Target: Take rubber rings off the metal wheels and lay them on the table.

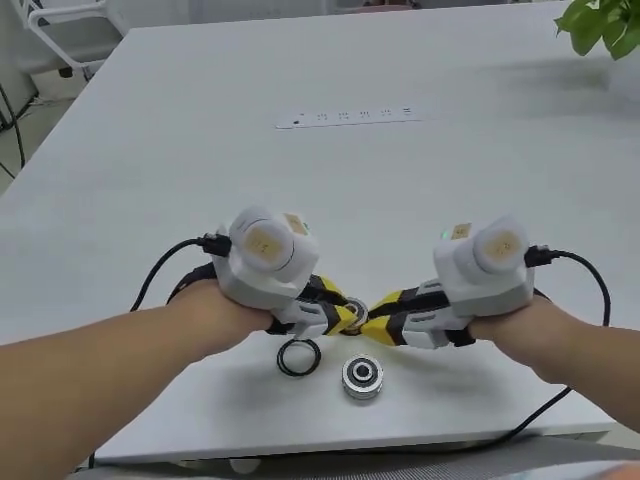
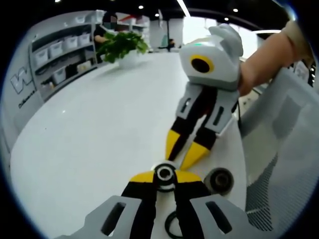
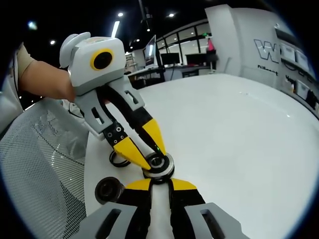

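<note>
White table (image 1: 200, 150) below: left gripper (image 1: 350, 312) clamps a metal wheel (image 2: 165, 174), right gripper (image 1: 374, 321) noses its rim, grip unclear. A slipping clamp could drop it.

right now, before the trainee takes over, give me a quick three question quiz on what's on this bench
1. True or false: a loose rubber ring lies flat on the table, beside a metal wheel but not touching it.
2. How many metal wheels show in the head view? A one, B two, C four.
3. Fill in: the left gripper has its jaws closed on a ___.
Key: 1 true. 2 B: one on the table, plus the held wheel where the gripper tips meet. 3 wheel.
</note>
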